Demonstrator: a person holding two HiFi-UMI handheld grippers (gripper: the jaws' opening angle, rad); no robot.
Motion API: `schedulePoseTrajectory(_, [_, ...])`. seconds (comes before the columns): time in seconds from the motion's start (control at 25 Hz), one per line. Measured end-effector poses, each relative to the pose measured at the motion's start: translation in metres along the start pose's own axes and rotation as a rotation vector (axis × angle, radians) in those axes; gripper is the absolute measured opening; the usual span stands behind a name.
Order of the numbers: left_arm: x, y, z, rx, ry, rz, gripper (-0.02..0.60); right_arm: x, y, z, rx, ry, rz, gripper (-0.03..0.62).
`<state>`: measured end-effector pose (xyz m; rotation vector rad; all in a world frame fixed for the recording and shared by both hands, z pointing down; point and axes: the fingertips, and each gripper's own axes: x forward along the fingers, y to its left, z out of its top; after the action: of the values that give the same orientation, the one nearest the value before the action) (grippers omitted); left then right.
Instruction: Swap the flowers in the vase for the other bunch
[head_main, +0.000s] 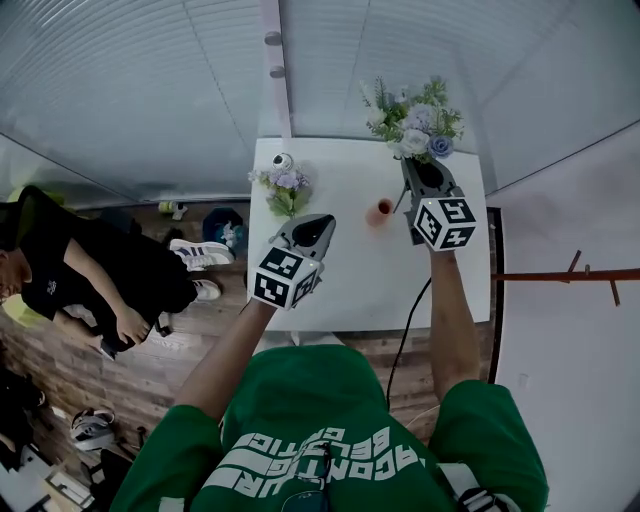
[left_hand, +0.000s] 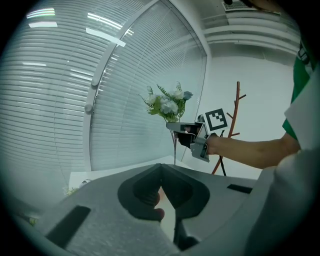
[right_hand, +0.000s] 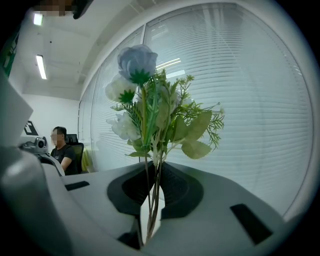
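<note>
A bunch of blue and white flowers stands upright over the far right of the white table. My right gripper is shut on its thin stems. A purple bunch lies at the table's far left. Between the two grippers sits a small reddish-brown vessel, seen from above. My left gripper hovers just right of the purple bunch, its jaws meeting at the tips with nothing in them. In the left gripper view the right gripper shows with the blue bunch above it.
A window with white blinds runs behind the table. A small white round object sits by the purple bunch. A person in black sits on the left. A brown coat stand is on the right. A black cable hangs over the near edge.
</note>
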<state>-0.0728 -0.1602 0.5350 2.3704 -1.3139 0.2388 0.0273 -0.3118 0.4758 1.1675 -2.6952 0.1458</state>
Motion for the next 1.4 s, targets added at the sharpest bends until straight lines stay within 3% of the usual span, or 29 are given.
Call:
schedulePoseTrajectory(0.24, [0.013, 0.014, 0.004, 0.0, 0.015, 0.014, 0.008, 0.028, -0.009, -0.026, 0.02, 0.013, -0.011, 0.031])
schedulePoseTrajectory(0.44, [0.032, 0.026, -0.01, 0.003, 0.027, 0.024, 0.008, 0.041, -0.016, -0.081, 0.034, 0.058, -0.023, 0.031])
schedulePoseTrajectory(1.0, [0.037, 0.014, -0.003, -0.002, 0.057, -0.024, 0.008, 0.023, -0.003, -0.154, 0.068, 0.233, -0.065, 0.032])
schedulePoseTrajectory(1.4, [0.029, 0.004, -0.007, 0.022, 0.059, -0.04, 0.008, 0.016, 0.004, -0.17, 0.078, 0.292, -0.065, 0.048])
